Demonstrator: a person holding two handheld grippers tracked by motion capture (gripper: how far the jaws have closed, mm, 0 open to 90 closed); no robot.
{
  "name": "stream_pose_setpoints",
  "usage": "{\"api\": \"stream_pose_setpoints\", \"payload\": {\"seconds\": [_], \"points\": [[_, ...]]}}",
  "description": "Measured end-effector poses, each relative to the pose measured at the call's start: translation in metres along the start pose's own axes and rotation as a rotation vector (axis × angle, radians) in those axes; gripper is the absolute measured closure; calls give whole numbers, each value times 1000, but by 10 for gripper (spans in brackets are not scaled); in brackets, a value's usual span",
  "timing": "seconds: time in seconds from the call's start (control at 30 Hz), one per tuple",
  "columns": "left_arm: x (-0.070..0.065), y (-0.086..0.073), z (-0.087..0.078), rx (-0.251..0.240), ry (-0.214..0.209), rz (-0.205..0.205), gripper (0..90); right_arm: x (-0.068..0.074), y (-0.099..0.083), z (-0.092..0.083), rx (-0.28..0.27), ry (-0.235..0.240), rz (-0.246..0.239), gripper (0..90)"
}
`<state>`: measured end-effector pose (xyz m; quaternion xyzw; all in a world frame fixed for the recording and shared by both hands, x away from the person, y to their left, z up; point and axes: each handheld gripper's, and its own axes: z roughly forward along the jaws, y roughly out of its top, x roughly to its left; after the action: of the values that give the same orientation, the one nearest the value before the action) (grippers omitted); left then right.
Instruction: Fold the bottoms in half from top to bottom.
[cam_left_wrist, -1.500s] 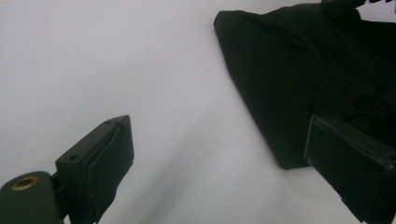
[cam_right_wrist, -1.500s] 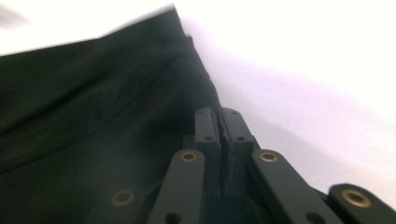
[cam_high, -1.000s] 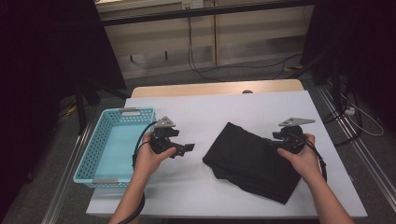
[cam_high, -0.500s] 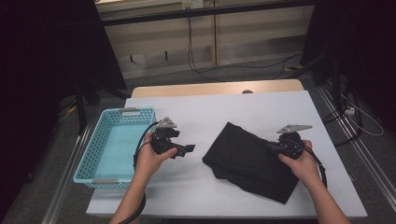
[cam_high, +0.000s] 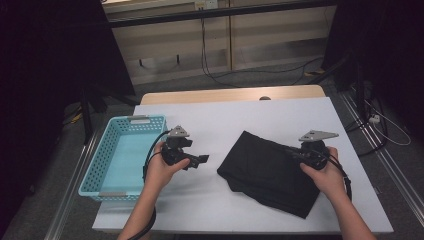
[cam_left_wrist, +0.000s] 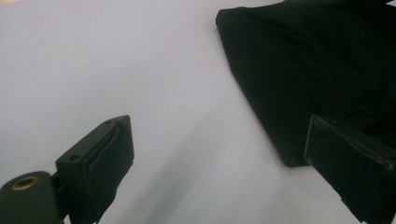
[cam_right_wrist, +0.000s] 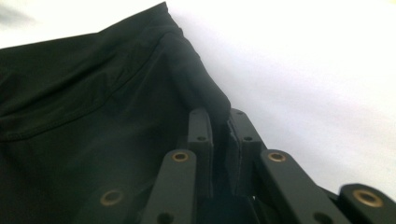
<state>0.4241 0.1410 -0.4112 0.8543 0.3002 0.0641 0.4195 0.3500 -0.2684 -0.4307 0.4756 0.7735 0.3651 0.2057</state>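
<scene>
One edge of the black garment (cam_high: 270, 172) is already pinched in your right hand-held gripper (cam_right_wrist: 218, 122), whose jaws have just been closing on the fold. The cloth lies flat on the white surface (cam_high: 225, 115), right of the blue basket (cam_high: 95, 165). Your left hand-held gripper (cam_high: 200, 160) hangs open, holding nothing; lifting or folding is yet to come.

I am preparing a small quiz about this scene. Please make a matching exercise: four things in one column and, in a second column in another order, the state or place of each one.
Things:
1. left hand-held gripper
2. right hand-held gripper
3. black cloth
4. blue basket

States or places:
A. lies folded on the white table
B. stands at the table's left edge
C. jaws wide apart, nothing between them
D. jaws pinched on an edge of the fabric

Pairs: 1-C, 2-D, 3-A, 4-B
</scene>
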Motion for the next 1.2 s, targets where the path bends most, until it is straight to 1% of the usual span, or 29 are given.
{"api": "stream_pose_setpoints", "payload": {"seconds": [0.07,0.1,0.13,0.23,0.27,0.3,0.33,0.37,0.4,0.43,0.47,0.5,0.53,0.6,0.7,0.73,0.83,0.9,0.97,1.03,1.07,1.2], "points": [[0,0,0,2,0,-1,81,0,-2,4,19,-8,2,786],[0,0,1,4,1,0,81,-1,-4,7,27,-17,8,750],[0,-1,1,1,4,-1,81,-2,-5,8,33,-26,24,738],[0,-1,2,6,0,0,81,-4,-7,12,47,-8,40,710],[0,-1,2,8,1,-1,81,-3,-8,12,51,-23,26,698],[1,-1,2,9,0,-2,81,-2,-7,12,50,-26,14,677],[1,-1,2,8,0,-2,81,0,-7,12,48,-23,13,674],[1,-1,2,8,-3,-3,81,1,-7,13,48,-13,8,720],[1,-1,2,7,-5,-3,81,3,-6,13,58,6,-2,757],[0,-1,2,8,-7,-4,81,3,-6,14,57,4,-5,786],[0,-1,2,9,-7,-4,81,5,-6,14,51,-10,-19,828],[0,-1,2,9,-7,-3,81,6,-5,14,51,-6,-36,836],[0,-1,2,9,-8,-3,81,7,-4,14,49,2,-42,840],[1,-1,2,8,-6,-2,81,8,-2,12,40,12,-40,842],[1,-1,2,9,-7,-2,81,8,1,8,4,17,-28,834],[1,-1,2,8,-6,1,81,9,1,7,3,27,-28,837],[0,-1,1,1,-3,-3,81,10,3,3,-1,28,-30,844],[0,0,1,2,-3,-2,81,10,3,0,-2,26,-23,846],[1,-1,1,0,-1,-2,81,8,1,-2,-6,31,-6,846],[1,0,-1,0,-2,0,81,6,-1,-5,-13,37,22,847],[2,0,-1,-3,-1,-1,81,6,-1,-7,-10,28,11,848],[1,0,-2,-4,0,-2,81,5,-4,-11,-9,33,23,849]]}}
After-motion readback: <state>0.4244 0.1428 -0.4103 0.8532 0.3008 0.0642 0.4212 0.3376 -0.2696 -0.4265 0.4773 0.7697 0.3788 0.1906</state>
